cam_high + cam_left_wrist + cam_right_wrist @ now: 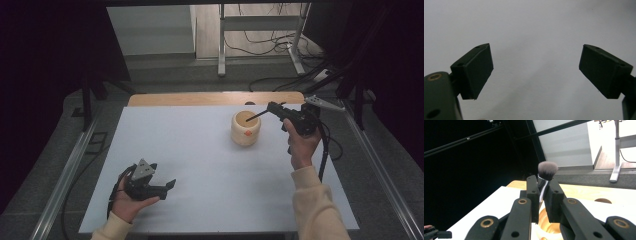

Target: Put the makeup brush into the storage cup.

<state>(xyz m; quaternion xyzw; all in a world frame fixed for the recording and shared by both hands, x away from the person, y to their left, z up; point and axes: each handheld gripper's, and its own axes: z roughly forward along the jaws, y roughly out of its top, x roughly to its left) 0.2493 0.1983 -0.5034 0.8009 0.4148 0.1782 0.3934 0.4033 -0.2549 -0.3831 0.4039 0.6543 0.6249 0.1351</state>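
Gripping a makeup brush (547, 173) over the wooden cup (245, 128), right claw (543, 192) hides its handle — left claw (535, 72) gapes empty.

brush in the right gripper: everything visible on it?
The brush has a rounded, fluffy grey-brown bristle head above a shiny dark ferrule and a thin dark handle. The right gripper is shut on it near the ferrule, bristles standing up past the jaw tips. From above, the handle slants down into the wooden cup.

Your high view has dim, dark upper corners, the table (200, 150) evenly lit; the left gripper view looks soft, grainy.
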